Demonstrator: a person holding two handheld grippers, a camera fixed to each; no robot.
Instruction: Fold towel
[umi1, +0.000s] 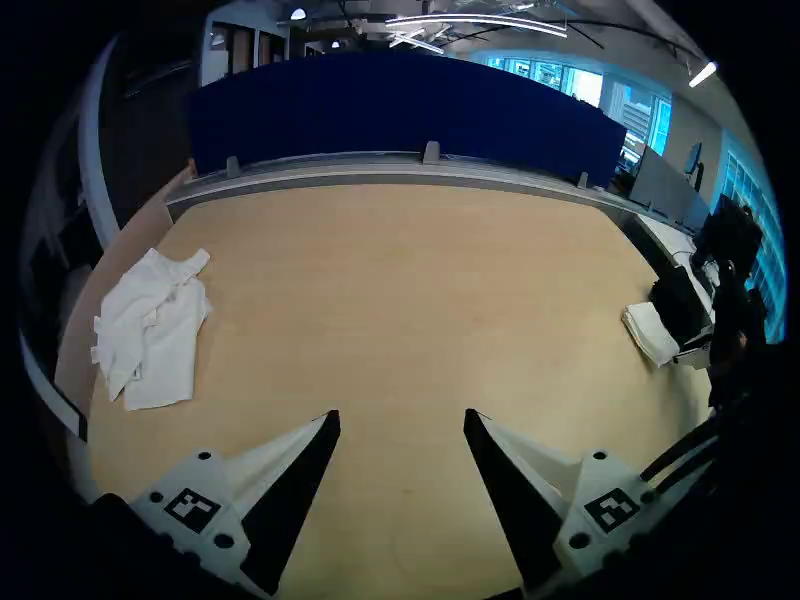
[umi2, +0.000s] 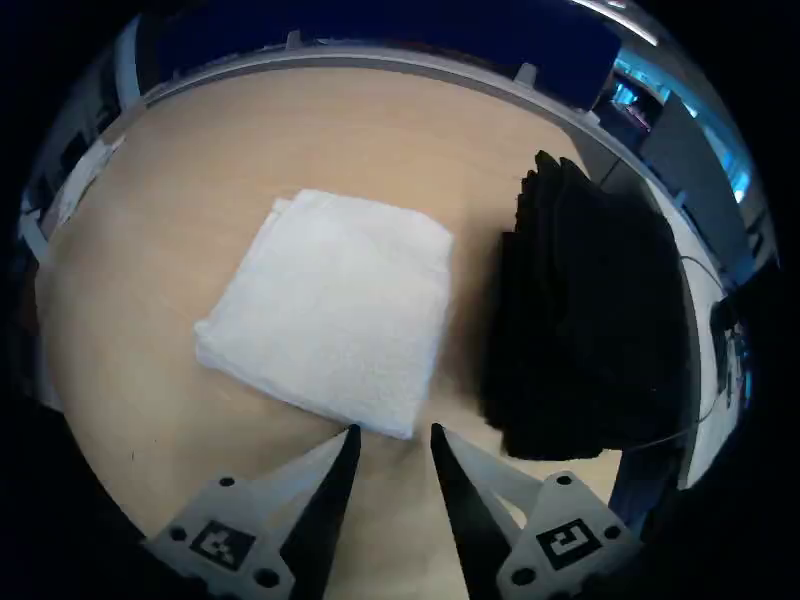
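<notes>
Right gripper (umi2: 390, 445) hovers just short of the folded white towel (umi2: 335, 305), jaws parted a little with nothing between them. The towel lies flat on the desk (umi2: 180, 180), a neat thick square, and a stack of black towels (umi2: 590, 310) sits just beside it on the right.

Over to the left gripper (umi1: 400, 430): jaws spread wide, empty, above bare desk. Far off to its left lies a crumpled white cloth (umi1: 150, 330), loose and unfolded near the desk's edge — that looks like the piece left to fold.

It reads as soft, light terry: floppy, no stiffness, not slippery, nothing to break. It should sag from any single hold, so pinch two neighbouring corners — one per gripper — and lift it to hang square.
</notes>
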